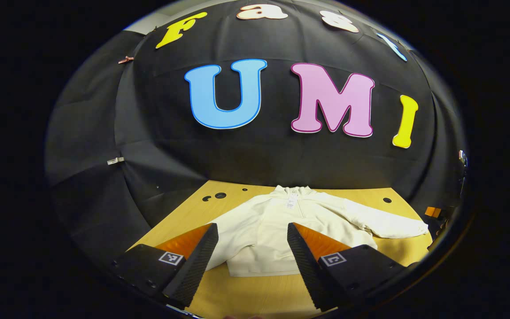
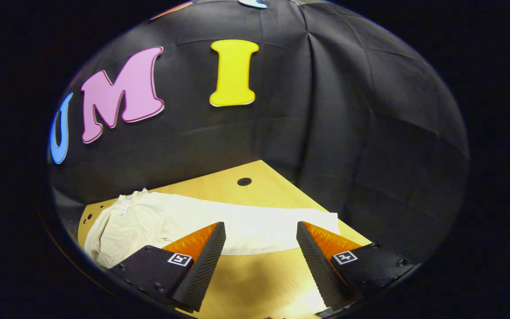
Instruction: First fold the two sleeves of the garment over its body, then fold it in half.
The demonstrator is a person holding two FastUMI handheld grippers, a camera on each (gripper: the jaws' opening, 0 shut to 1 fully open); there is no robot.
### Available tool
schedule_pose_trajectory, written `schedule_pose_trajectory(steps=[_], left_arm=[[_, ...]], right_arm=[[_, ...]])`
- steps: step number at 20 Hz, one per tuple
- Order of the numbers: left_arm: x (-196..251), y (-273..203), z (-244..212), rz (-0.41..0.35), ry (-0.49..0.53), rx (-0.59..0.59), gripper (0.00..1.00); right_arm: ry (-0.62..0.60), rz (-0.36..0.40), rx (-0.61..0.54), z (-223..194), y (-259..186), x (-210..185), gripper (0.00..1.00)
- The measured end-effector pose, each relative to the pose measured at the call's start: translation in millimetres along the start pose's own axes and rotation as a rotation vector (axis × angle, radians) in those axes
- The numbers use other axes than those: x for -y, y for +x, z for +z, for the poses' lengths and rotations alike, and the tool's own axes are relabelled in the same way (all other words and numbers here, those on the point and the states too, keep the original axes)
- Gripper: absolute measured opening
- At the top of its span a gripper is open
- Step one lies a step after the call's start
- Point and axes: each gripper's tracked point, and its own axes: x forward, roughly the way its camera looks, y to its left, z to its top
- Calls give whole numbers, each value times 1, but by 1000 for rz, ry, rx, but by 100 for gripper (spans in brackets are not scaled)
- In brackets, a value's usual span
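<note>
A cream sweatshirt (image 1: 281,230) lies flat on the wooden table (image 1: 255,297), collar toward the back wall. In the left gripper view one sleeve (image 1: 388,223) stretches out to the right, and the other sleeve lies along the body behind my left finger. My left gripper (image 1: 250,261) is open, hovering in front of the hem with nothing between its fingers. In the right gripper view the outstretched sleeve (image 2: 255,226) runs across, its cuff at the right. My right gripper (image 2: 259,261) is open just in front of that sleeve.
The black cloth wall closes the table at the back and on both sides. Small round holes (image 1: 219,195) sit in the tabletop near the back edge, another hole (image 2: 244,181) behind the sleeve. Bare wood (image 2: 255,283) lies in front of the garment.
</note>
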Motion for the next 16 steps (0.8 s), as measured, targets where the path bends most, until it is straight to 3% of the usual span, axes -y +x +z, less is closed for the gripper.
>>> schedule_pose_trajectory(steps=[8,16], left_arm=[[22,10,-10,-7,21,-43,96],[37,24,-7,-7,21,-62,97]], right_arm=[[-27,-110,-91,-33,64,60,99],[69,-213,-187,-57,112,109,99]])
